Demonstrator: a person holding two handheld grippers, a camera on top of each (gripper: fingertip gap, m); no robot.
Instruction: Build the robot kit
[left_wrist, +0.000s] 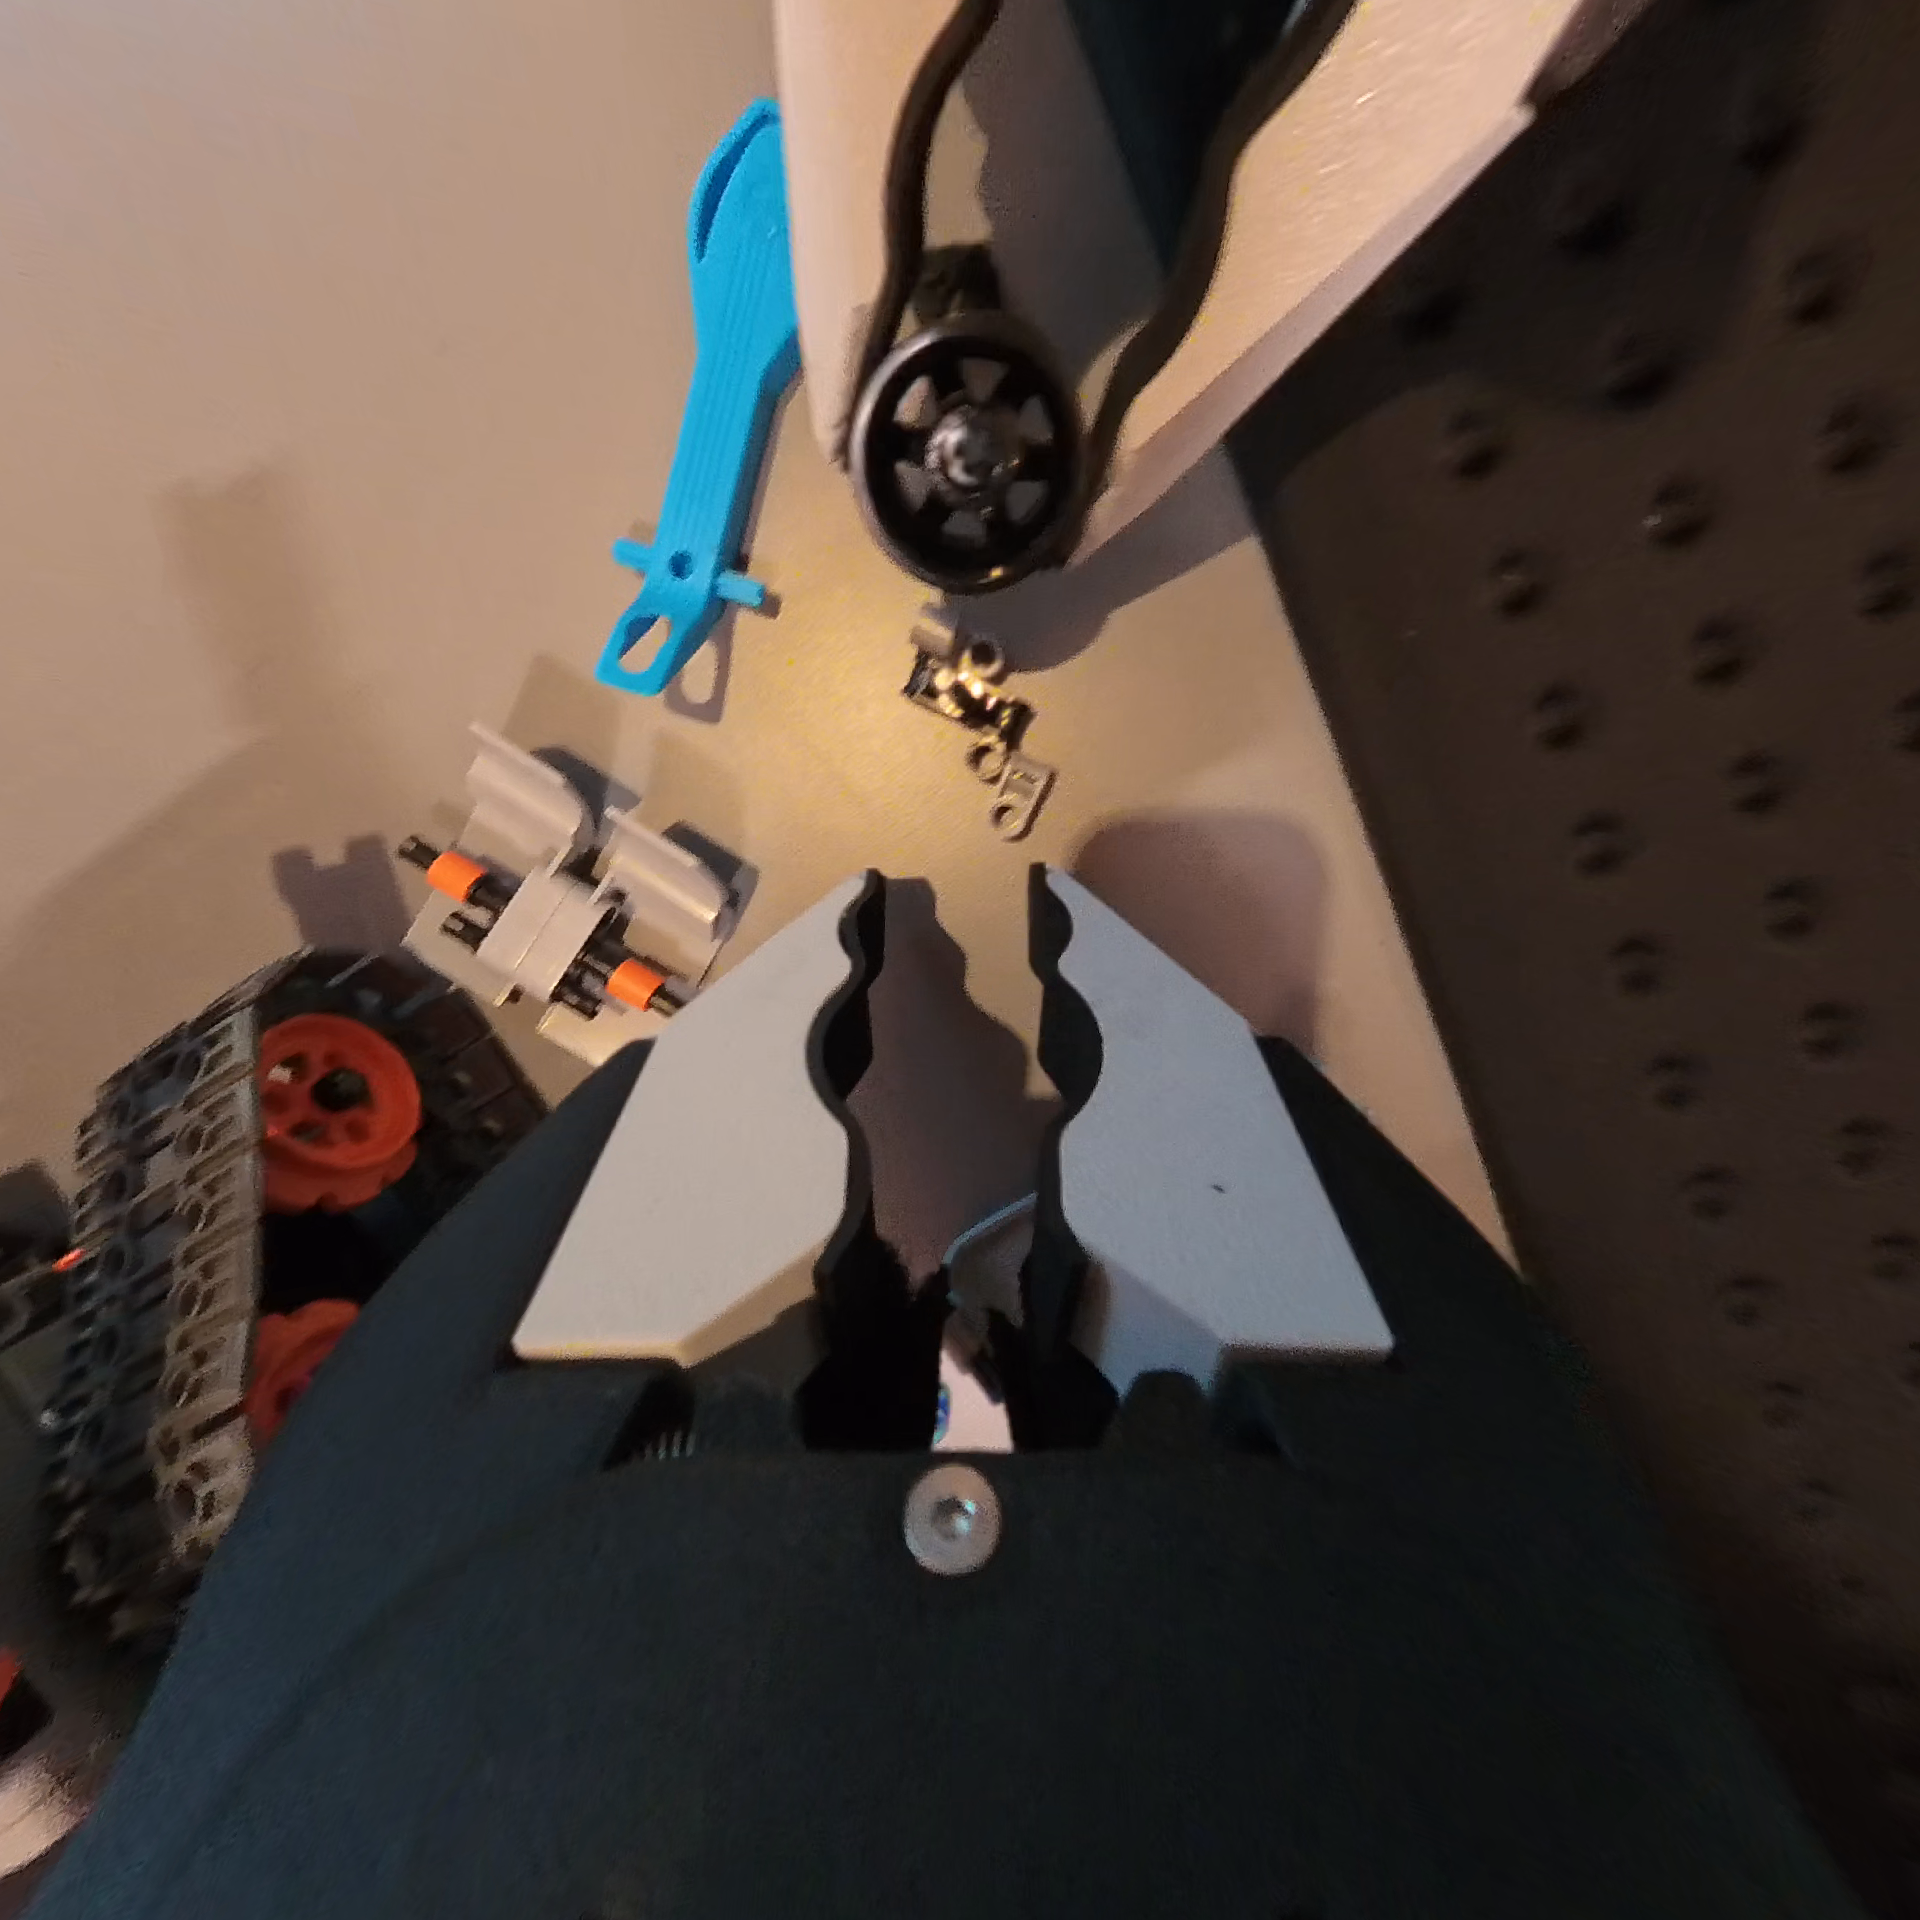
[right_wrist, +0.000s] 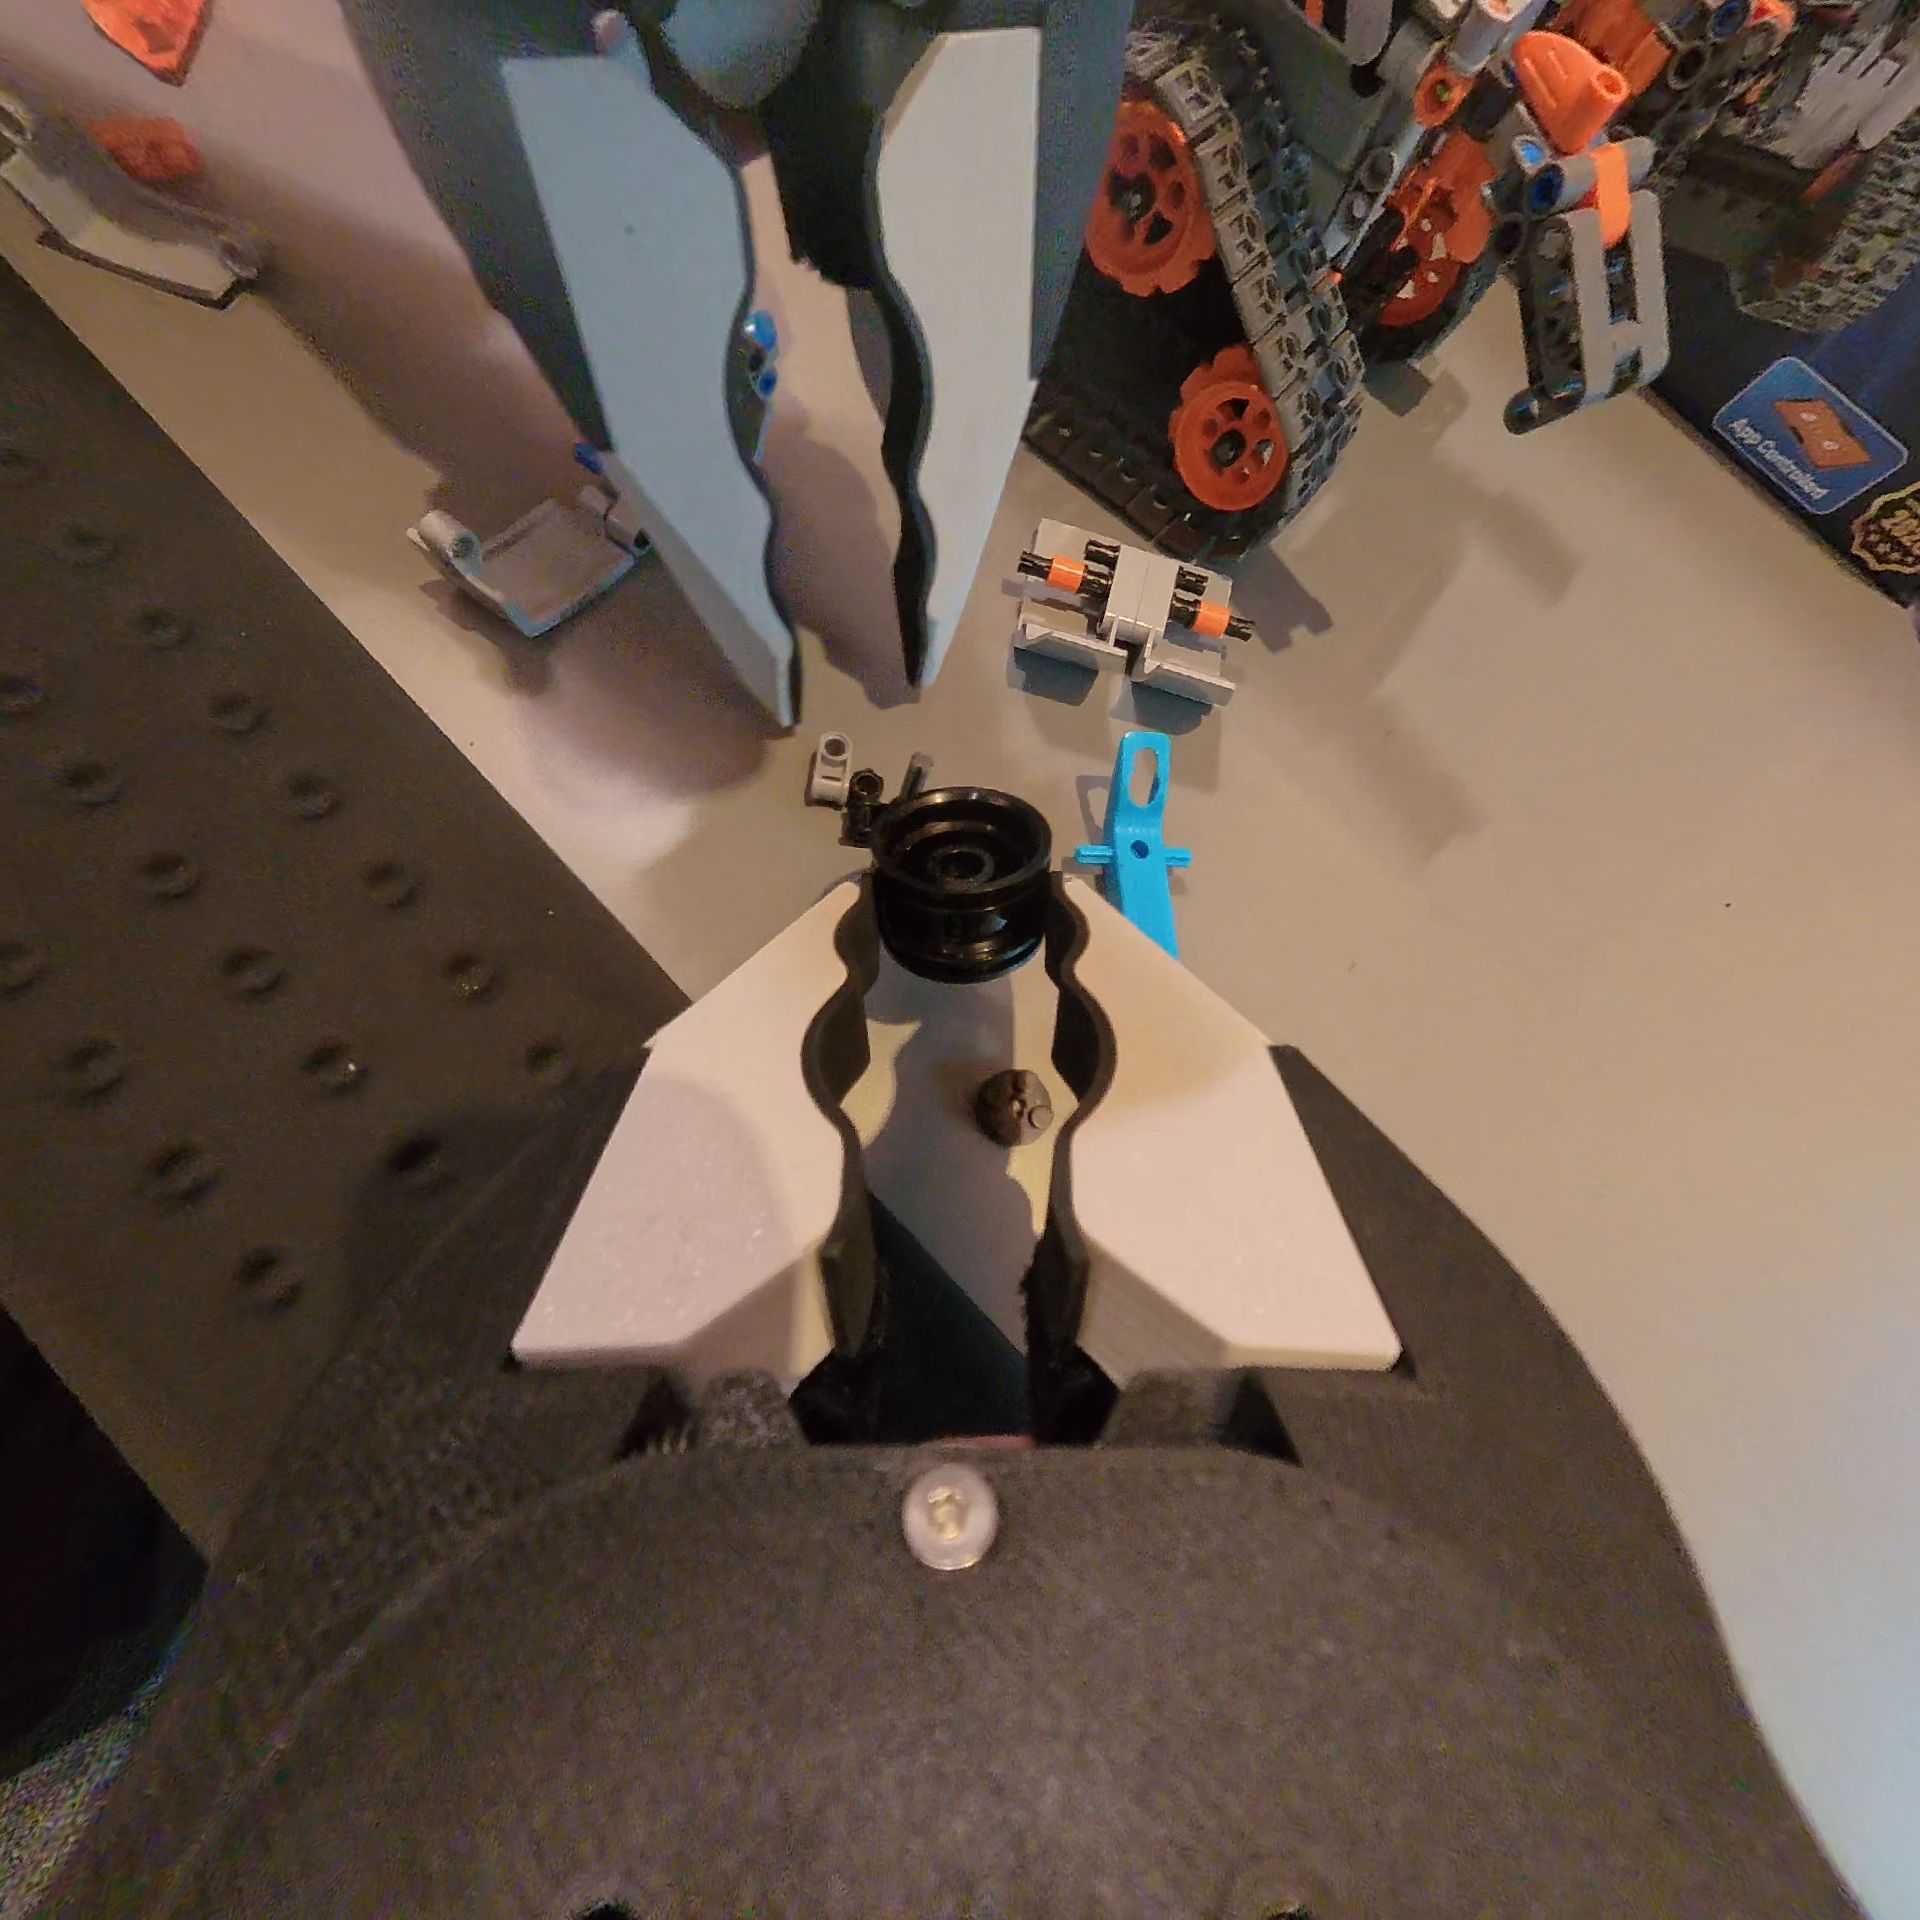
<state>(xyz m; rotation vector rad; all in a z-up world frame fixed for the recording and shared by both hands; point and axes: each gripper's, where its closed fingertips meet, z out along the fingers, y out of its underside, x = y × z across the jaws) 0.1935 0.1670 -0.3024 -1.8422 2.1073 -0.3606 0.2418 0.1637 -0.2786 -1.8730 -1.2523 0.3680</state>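
Note:
My right gripper (right_wrist: 961, 899) is shut on a black wheel rim (right_wrist: 956, 894), gripped at its fingertips just above the pale table. In the left wrist view the wheel rim (left_wrist: 966, 457) hangs between the right gripper's fingers (left_wrist: 1278, 312). My left gripper (left_wrist: 956, 883) is open and empty, its tips a short way from the wheel. It points at the right gripper in the right wrist view (right_wrist: 852, 691). Small grey and black connector pieces (left_wrist: 977, 707) lie on the table between the two grippers. A small dark piece (right_wrist: 1013, 1107) lies under the right fingers.
A blue lever tool (right_wrist: 1138, 842) and a grey block with orange pins (right_wrist: 1132, 613) lie beside the wheel. A tracked model with orange wheels (right_wrist: 1226, 312) stands behind them. A grey panel piece (right_wrist: 540, 561), a printed box (right_wrist: 1818, 436) and a dark perforated board (right_wrist: 208, 831) border the area. Across from one pair of fingers to the other is roughly 6 cm. My right gripper's tips are some 5 cm from the small dark piece (right_wrist: 1013, 1107).

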